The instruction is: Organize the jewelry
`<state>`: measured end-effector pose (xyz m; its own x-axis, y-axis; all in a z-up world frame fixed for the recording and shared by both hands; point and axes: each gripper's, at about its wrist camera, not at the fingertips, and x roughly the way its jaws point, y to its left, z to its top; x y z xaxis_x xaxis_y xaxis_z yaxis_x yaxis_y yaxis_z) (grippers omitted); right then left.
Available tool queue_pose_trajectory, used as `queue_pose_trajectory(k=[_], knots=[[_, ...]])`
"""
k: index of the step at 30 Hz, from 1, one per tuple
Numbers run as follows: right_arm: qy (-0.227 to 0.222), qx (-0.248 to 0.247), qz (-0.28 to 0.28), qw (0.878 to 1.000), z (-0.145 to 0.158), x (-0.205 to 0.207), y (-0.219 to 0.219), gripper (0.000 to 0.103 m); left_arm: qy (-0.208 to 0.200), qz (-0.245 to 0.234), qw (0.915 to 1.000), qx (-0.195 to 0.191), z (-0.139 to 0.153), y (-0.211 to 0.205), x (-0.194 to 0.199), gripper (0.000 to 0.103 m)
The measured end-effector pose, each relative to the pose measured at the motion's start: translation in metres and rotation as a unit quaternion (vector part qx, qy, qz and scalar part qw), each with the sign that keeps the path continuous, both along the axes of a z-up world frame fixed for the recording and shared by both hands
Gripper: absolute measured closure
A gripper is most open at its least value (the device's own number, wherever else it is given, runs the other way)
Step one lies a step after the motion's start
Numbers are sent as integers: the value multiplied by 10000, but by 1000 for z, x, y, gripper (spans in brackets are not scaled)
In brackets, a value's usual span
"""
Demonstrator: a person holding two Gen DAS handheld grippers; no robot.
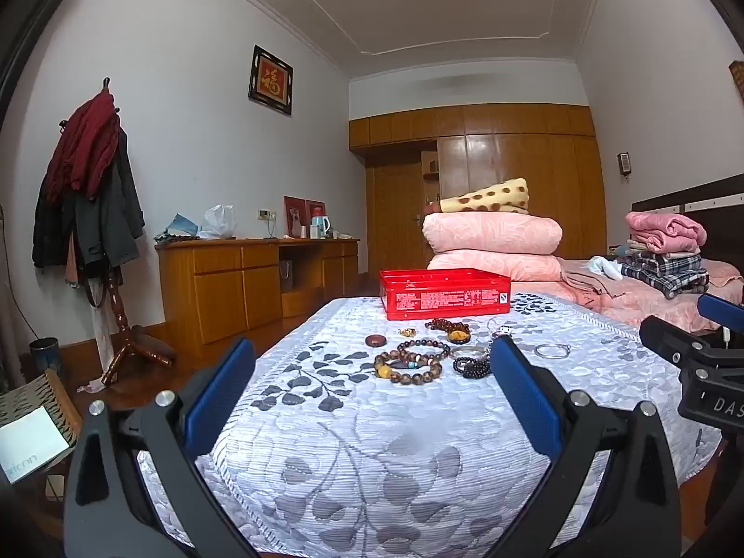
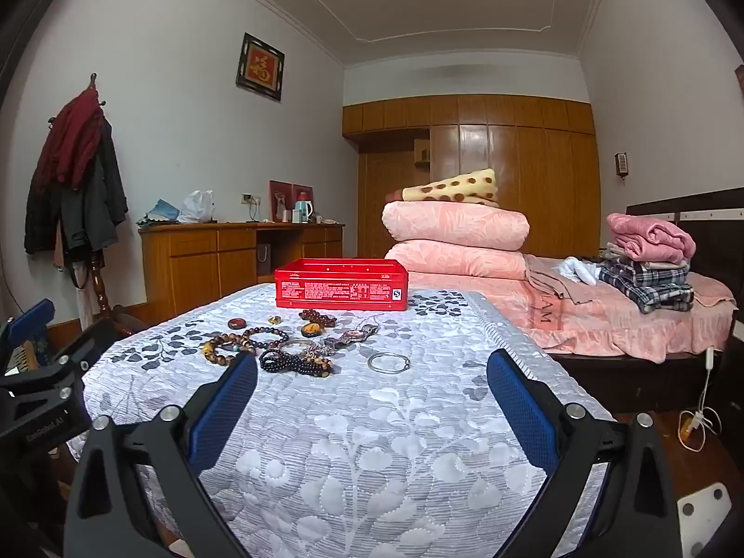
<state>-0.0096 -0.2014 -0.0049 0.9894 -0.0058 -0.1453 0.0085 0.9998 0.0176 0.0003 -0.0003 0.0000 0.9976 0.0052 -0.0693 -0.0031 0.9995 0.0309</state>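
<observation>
A red tin box [image 1: 445, 293] stands open at the far end of a table with a white leaf-pattern cloth [image 1: 353, 446]; it also shows in the right wrist view [image 2: 342, 290]. In front of it lies loose jewelry: brown bead bracelets [image 1: 409, 362], a dark bead strand [image 2: 295, 362], a silver bangle [image 2: 388, 362], a watch [image 2: 358, 335], an amber pendant [image 2: 310, 329] and a round brown piece [image 1: 375, 340]. My left gripper [image 1: 372, 362] is open and empty, short of the bracelets. My right gripper [image 2: 372, 376] is open and empty, short of the bangle.
A bed [image 2: 627, 321] with folded pink quilts [image 2: 458, 232] and stacked clothes [image 2: 646, 260] stands beyond and right of the table. A wooden desk [image 1: 251, 279] and a coat stand [image 1: 93, 186] line the left wall. A wardrobe [image 2: 511, 176] fills the back.
</observation>
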Motion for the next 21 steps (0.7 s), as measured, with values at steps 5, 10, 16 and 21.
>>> queue_pose_trajectory(k=[5, 10, 16, 21], knots=[[37, -4, 2, 10000, 0, 1, 0, 6, -36, 11, 10000, 27, 0, 0, 0, 5], [36, 22, 3, 10000, 0, 1, -1, 6, -39, 4, 10000, 22, -2, 3, 2, 5], [41, 35, 2, 10000, 0, 1, -1, 6, -35, 6, 10000, 23, -2, 2, 2, 5], [41, 38, 2, 10000, 0, 1, -1, 6, -37, 8, 10000, 29, -2, 1, 2, 5]])
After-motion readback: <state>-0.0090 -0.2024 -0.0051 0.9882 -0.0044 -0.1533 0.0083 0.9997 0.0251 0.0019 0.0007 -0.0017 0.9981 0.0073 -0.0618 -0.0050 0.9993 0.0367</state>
